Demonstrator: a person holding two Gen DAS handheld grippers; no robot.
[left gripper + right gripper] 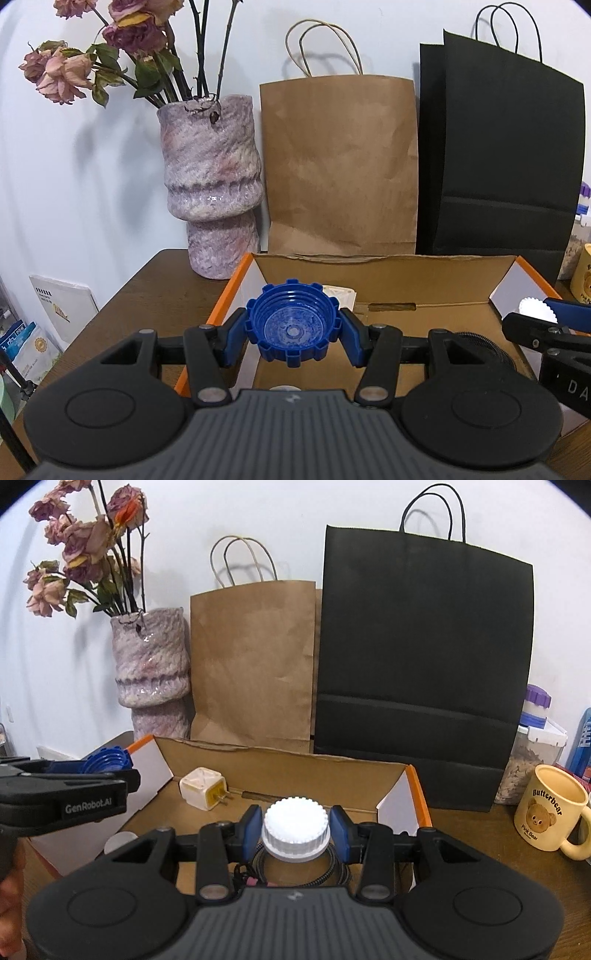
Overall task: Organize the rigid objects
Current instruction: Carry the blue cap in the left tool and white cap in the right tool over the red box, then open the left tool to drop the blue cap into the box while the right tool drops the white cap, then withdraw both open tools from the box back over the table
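Note:
My left gripper [292, 328] is shut on a blue notched screw cap [291, 323], open side facing the camera, held over the left end of an open cardboard box [391, 266]. My right gripper [294, 830] is shut on a white ribbed cap [294, 829], held over the box [280, 757] near its right half. The white cap also shows in the left wrist view [537, 310], and the blue cap in the right wrist view [105, 762]. Inside the box lie a white plug adapter [203, 788] and a coiled black cable [332, 867].
A mottled pink vase [212, 184] of dried roses stands behind the box on the left. A brown paper bag [340, 162] and a black paper bag [502, 162] lean on the wall. A cream bear mug [552, 812] and a jar [532, 746] stand right of the box.

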